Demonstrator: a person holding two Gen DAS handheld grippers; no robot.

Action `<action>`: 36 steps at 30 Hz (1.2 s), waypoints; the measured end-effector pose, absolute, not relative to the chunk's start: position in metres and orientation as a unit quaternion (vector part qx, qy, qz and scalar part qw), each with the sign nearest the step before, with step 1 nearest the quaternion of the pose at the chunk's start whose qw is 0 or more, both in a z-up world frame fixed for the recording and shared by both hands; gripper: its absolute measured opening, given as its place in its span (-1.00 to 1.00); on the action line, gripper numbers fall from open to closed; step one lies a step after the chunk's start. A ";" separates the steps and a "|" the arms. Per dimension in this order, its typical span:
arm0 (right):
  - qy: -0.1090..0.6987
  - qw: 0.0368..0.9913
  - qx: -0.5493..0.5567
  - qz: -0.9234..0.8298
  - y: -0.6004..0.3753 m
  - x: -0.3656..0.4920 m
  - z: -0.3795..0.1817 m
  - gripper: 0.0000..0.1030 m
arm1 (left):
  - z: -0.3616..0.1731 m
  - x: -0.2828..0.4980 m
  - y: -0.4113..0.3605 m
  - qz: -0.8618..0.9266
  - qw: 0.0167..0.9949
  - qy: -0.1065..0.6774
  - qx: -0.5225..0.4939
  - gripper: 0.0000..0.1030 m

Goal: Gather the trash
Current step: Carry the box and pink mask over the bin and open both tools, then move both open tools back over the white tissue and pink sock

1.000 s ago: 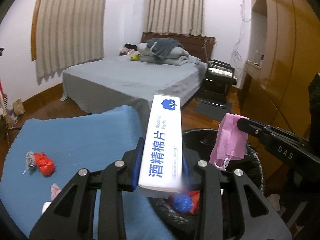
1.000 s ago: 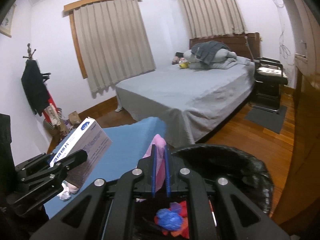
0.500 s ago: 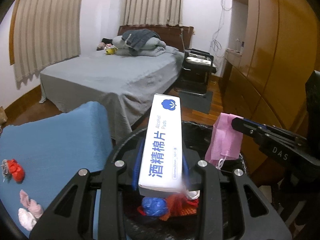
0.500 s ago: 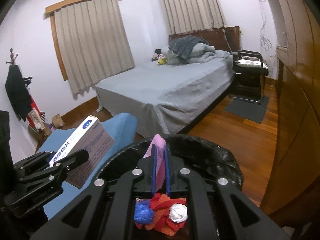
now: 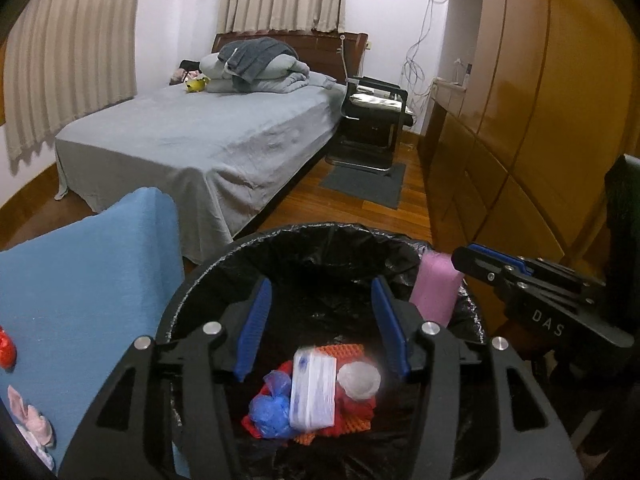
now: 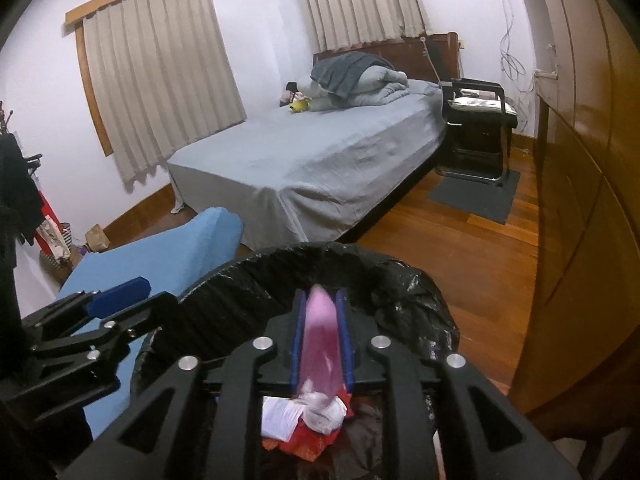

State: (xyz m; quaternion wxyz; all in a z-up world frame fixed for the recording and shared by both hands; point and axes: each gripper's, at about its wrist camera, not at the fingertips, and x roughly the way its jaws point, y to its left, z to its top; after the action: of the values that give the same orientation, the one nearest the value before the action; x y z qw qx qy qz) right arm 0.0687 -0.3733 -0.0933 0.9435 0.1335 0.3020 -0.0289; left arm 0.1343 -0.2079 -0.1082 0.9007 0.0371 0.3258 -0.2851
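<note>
A bin lined with a black bag (image 5: 320,240) stands below both grippers. My left gripper (image 5: 322,320) is open and empty above the bin. The white alcohol pads box (image 5: 313,390) lies inside on red, blue and white trash. My right gripper (image 6: 322,336) is over the bin (image 6: 400,280), its blue pads (image 6: 297,336) close against a pink face mask (image 6: 322,348) that hangs between them. The mask (image 5: 434,292) also shows at the bin's right rim in the left wrist view, at the right gripper's tip (image 5: 466,258).
A blue-covered table (image 5: 80,280) sits left of the bin, with a red scrap (image 5: 6,352) and pink scraps (image 5: 30,420) on it. A grey bed (image 5: 200,140) lies behind, a black chair (image 5: 376,120) beside it, and wooden wardrobes (image 5: 540,120) line the right.
My left gripper opened and the alcohol pads box dropped into the bin. Both grippers moved right, over the bin. The right jaws have widened slightly around the pink mask.
</note>
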 end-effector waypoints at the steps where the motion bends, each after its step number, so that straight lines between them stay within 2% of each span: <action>1: 0.302 0.944 0.134 -0.030 -0.374 0.068 -0.094 -0.50 | -0.108 0.134 -0.207 -0.282 0.902 0.324 0.037 0.08; 2: 0.301 0.944 0.134 -0.031 -0.374 0.068 -0.094 -0.44 | -0.108 0.133 -0.205 -0.280 0.904 0.322 0.036 0.15; 4: 0.299 0.944 0.134 -0.033 -0.373 0.067 -0.093 -0.12 | -0.105 0.133 -0.201 -0.275 0.907 0.318 0.036 0.27; 5: 0.298 0.945 0.134 -0.034 -0.372 0.067 -0.093 -0.02 | -0.103 0.133 -0.197 -0.270 0.909 0.314 0.035 0.40; 6: 0.295 0.945 0.136 -0.034 -0.371 0.066 -0.092 0.17 | -0.102 0.133 -0.194 -0.266 0.911 0.312 0.036 0.50; 10: 0.287 0.947 0.136 -0.037 -0.365 0.064 -0.089 0.80 | -0.095 0.131 -0.176 -0.250 0.919 0.304 0.025 0.65; 11: 0.284 0.948 0.135 -0.040 -0.363 0.063 -0.088 0.84 | -0.094 0.131 -0.169 -0.244 0.921 0.303 0.022 0.67; 20: 0.277 0.953 0.122 -0.016 -0.320 0.070 -0.075 0.88 | -0.080 0.124 -0.107 -0.181 0.940 0.289 0.009 0.72; 36: 0.275 0.951 0.101 0.095 -0.188 0.087 -0.075 0.88 | -0.079 0.095 0.024 -0.061 0.957 0.283 -0.001 0.72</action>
State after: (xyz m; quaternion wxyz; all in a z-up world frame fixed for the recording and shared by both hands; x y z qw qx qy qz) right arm 0.0870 -0.1877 -0.0746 0.9513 0.1014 0.2752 0.0945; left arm 0.0947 0.0243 -0.0788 0.9571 -0.0005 0.2833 -0.0614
